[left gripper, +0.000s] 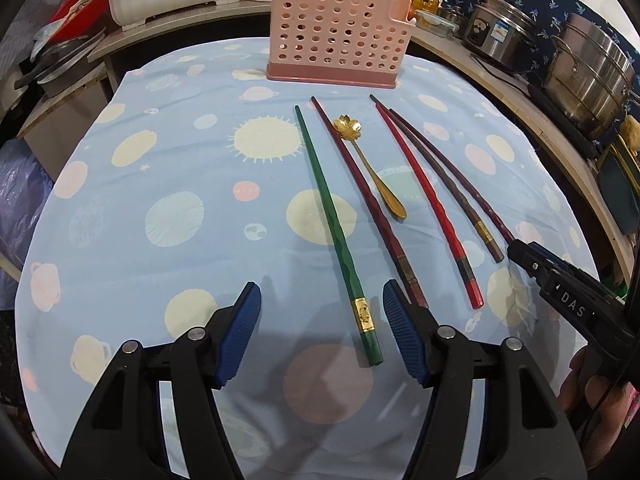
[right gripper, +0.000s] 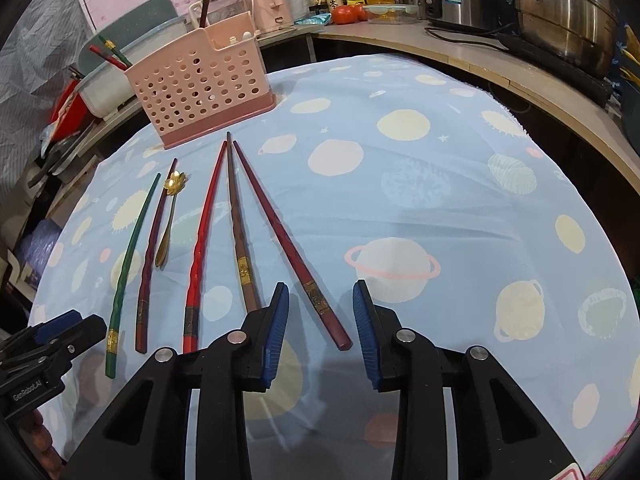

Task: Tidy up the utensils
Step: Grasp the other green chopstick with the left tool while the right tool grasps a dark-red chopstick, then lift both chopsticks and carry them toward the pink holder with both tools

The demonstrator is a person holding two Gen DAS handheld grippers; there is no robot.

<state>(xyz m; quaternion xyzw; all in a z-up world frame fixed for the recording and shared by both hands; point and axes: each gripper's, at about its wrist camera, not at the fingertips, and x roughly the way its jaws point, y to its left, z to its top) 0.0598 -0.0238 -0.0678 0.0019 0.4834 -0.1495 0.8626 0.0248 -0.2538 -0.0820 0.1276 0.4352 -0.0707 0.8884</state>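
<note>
Both grippers are hovering unclamped: left gripper [left gripper: 322, 312] straddling the green chopstick [left gripper: 332, 216]; right gripper [right gripper: 321, 312] narrowing around the maroon chopstick [right gripper: 288, 236]; squeezing squarely near the gold bands is looking wisest.

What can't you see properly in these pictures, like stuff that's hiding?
- Inside the pink utensil basket: left wrist view shows only its holed front wall.
- Near end of the brown chopstick: right wrist view, behind a finger of the right gripper.
- Near end of the dark red chopstick: left wrist view, behind a finger of the left gripper.
- Bottle labels at the back: too small.
</note>
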